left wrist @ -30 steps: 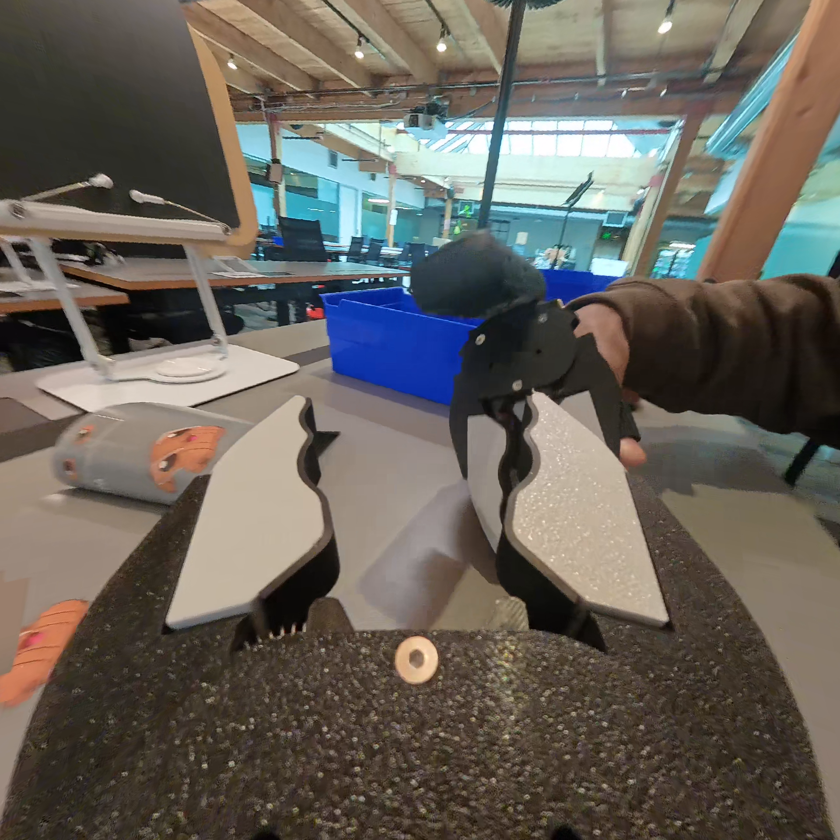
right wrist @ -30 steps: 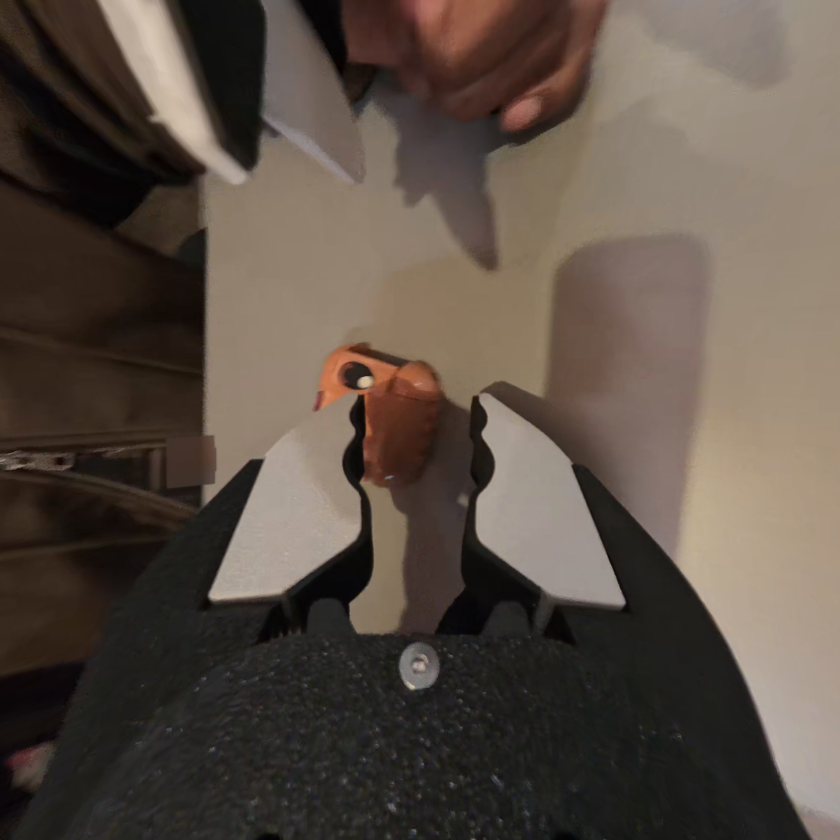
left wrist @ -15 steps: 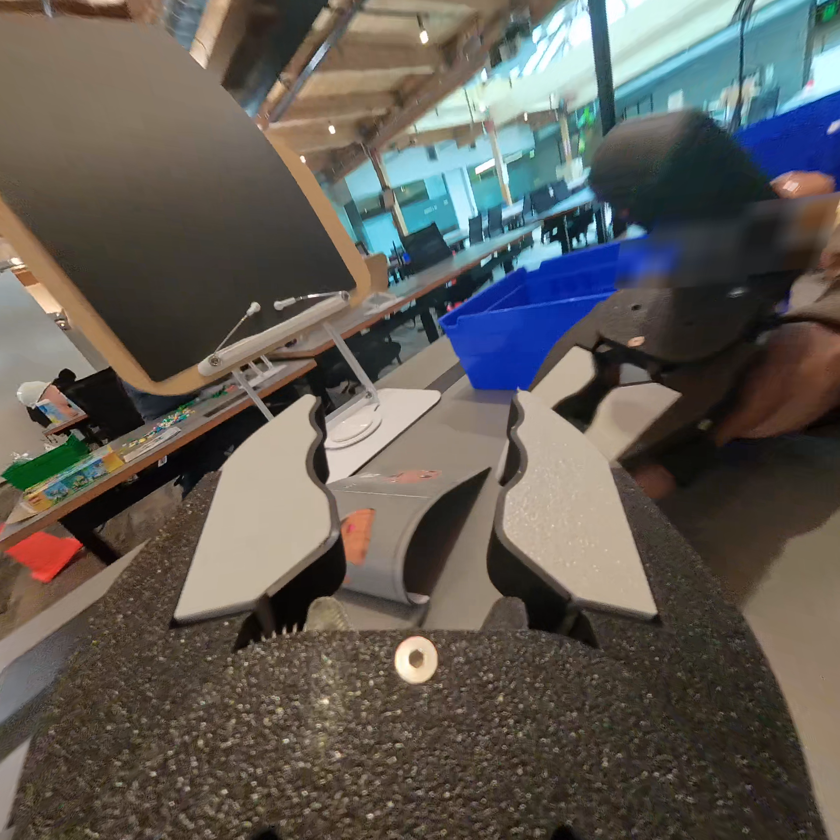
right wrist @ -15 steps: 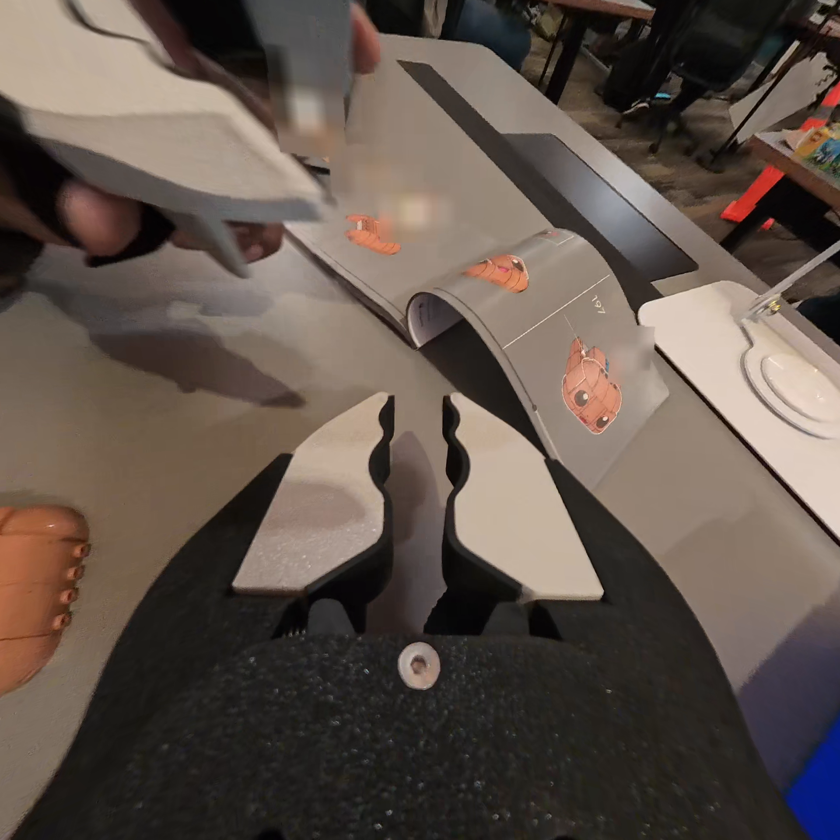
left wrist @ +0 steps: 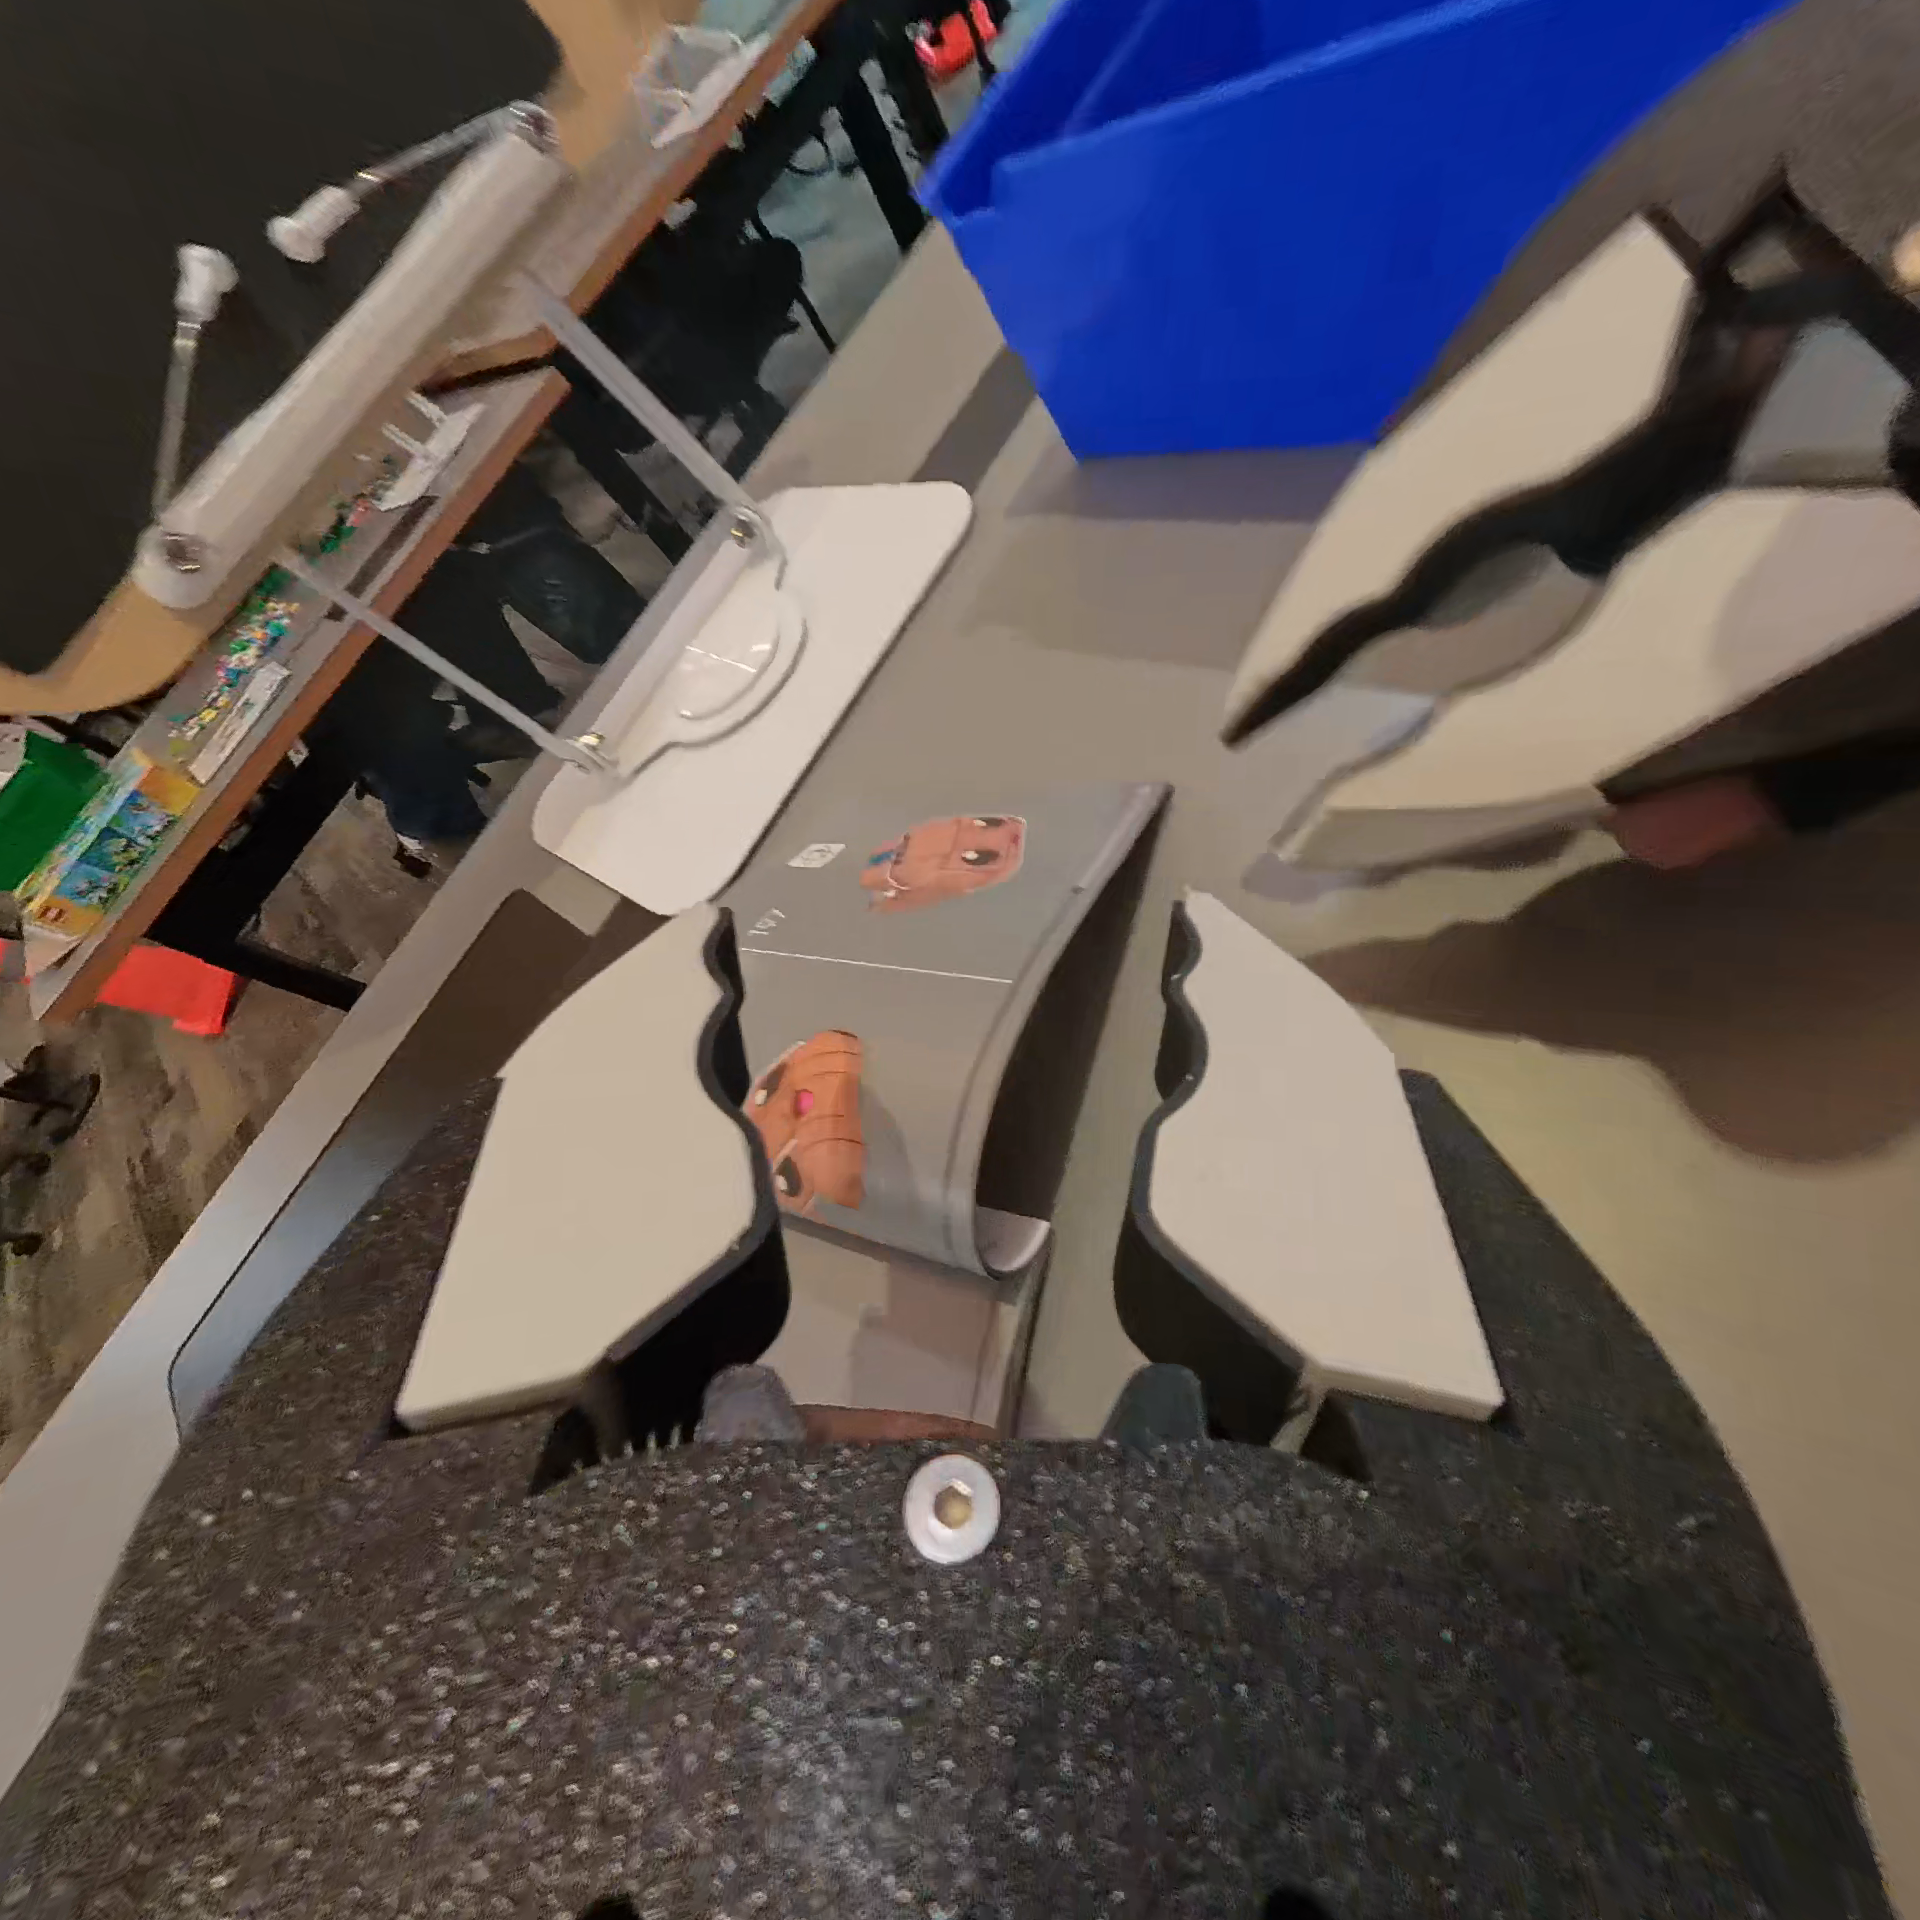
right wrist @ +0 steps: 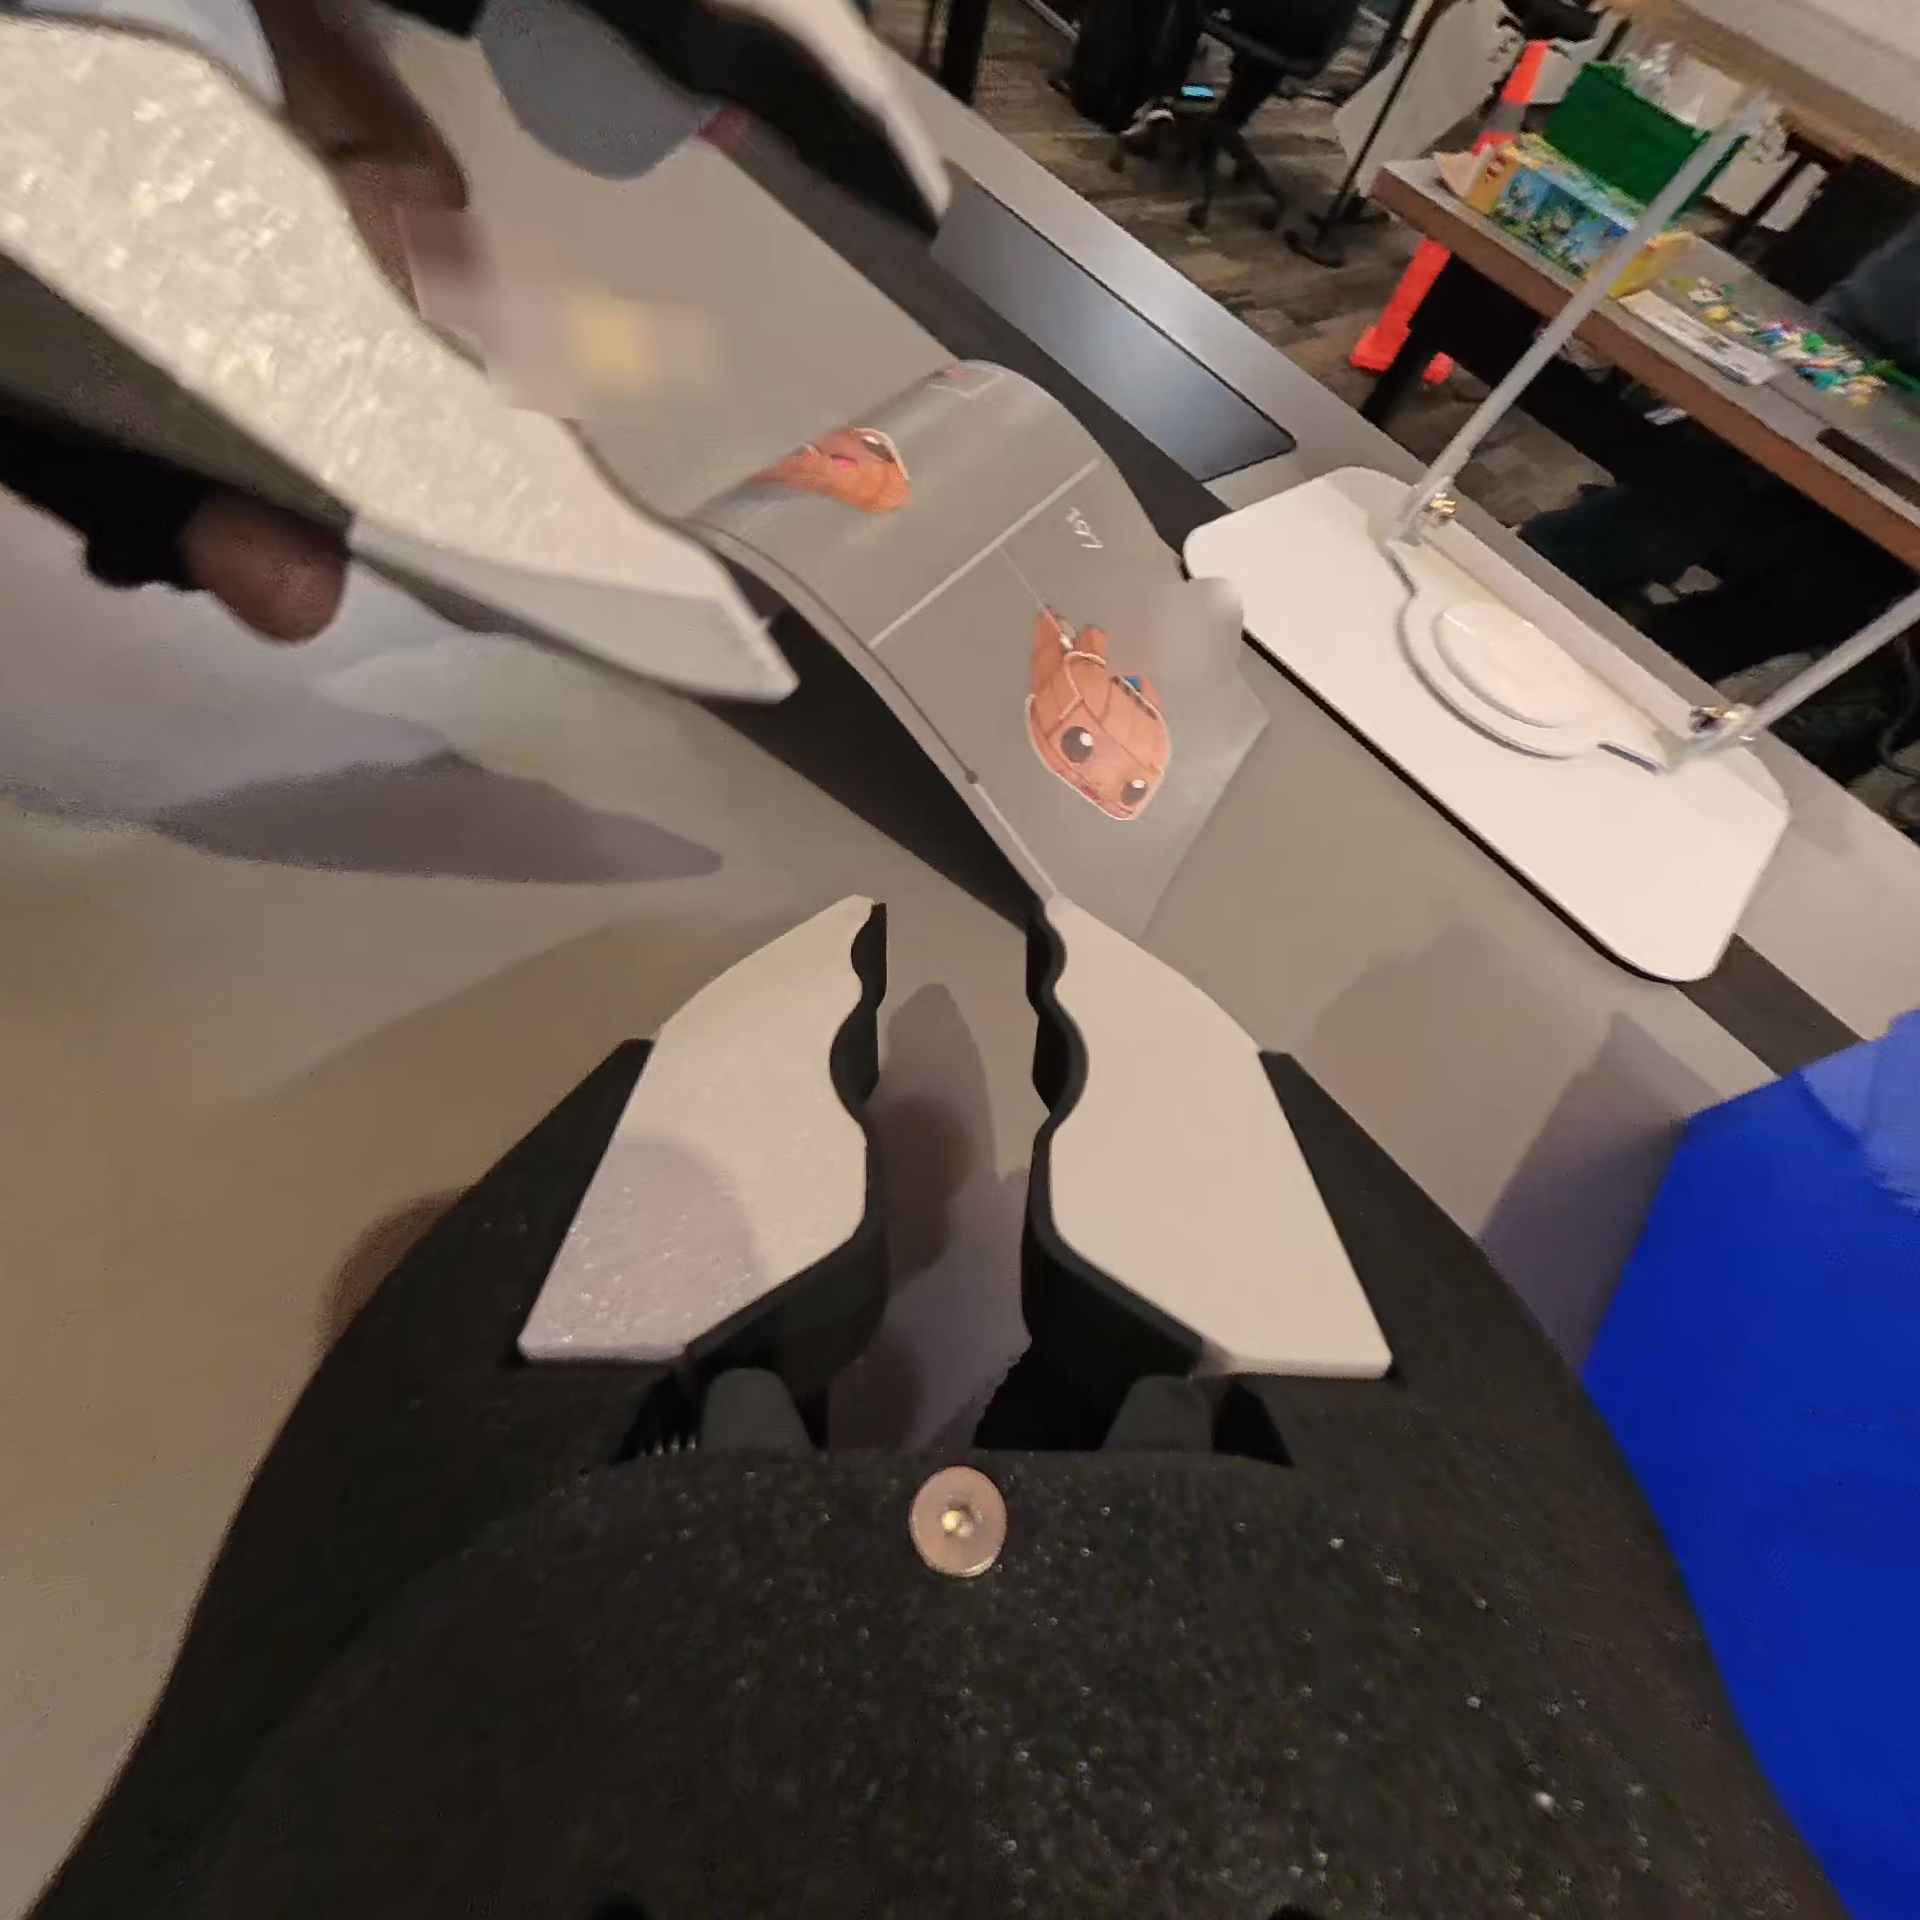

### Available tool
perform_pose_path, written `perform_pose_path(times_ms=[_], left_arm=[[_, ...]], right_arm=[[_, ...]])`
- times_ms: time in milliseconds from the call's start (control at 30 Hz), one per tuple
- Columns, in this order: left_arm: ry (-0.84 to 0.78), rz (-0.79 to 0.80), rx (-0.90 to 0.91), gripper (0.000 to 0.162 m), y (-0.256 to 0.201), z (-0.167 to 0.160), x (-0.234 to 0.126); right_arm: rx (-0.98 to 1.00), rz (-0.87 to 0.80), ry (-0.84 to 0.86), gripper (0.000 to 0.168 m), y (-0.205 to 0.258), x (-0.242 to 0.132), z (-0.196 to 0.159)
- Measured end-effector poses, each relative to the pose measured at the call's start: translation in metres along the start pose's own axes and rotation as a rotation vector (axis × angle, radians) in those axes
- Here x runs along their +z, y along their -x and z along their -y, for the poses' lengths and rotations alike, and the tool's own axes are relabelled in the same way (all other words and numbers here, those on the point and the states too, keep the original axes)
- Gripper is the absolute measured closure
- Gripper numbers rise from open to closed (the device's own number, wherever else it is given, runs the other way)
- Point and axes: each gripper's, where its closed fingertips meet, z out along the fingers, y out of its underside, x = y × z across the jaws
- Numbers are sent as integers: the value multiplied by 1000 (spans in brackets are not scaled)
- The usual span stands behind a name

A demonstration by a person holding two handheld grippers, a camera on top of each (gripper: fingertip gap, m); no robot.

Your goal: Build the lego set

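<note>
We work on a grey table (right wrist: 260, 1039), and the largest things on it are a blue bin (left wrist: 1299, 260) and the white base of a stand (right wrist: 1507, 748). Between them lies the open instruction booklet (right wrist: 1039, 623), its page bulging upward in an arch. The left gripper (left wrist: 951, 1023) is open, its jaws well apart, with the curled page showing between them but nothing held. The right gripper (right wrist: 956, 997) is also open, with a narrower gap, and empty above the bare table. We see no lego model or bricks on this table in either view; only the printed orange figures in the booklet.

We judge that the main risk is the arched page: if the left jaws close on it carelessly, the paper can crease or tear, or the whole booklet can slide toward the stand. The two grippers are near each other, so they may also collide.
</note>
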Motion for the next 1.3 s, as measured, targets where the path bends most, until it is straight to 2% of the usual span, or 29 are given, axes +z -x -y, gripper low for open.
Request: perform_pose_path(times_ms=[133,233,333,400,467,600,700,800,900,1167,1300], left_arm=[[77,-40,110,98,-22,-12,6],[76,-65,150,99,-35,-8,15],[52,-155,170,97,-60,-4,23],[73,-131,190,91,-59,-7,28],[25,-94,172,86,-53,-2,25],[-132,-50,-34,84,-25,8,2],[-246,-41,-232,85,-2,7,-23],[-359,-97,-448,86,8,9,-50],[-454,-177,-666,86,14,15,-72],[-411,-146,-856,86,40,-17,-77],[-325,-154,-833,86,34,-30,-68]], right_arm=[[0,-80,-1,142,-16,-3,-3],[14,-113,16,142,-27,-3,-9],[-8,-176,74,136,-44,1,-18],[-23,-171,88,134,-47,3,-21],[-22,-116,70,131,-42,5,-18],[-18,71,1,124,-15,12,-3],[83,240,-22,118,7,22,12],[94,218,6,101,4,37,16],[91,198,30,93,1,46,17],[32,292,165,90,31,56,6],[17,315,164,92,41,51,7]])
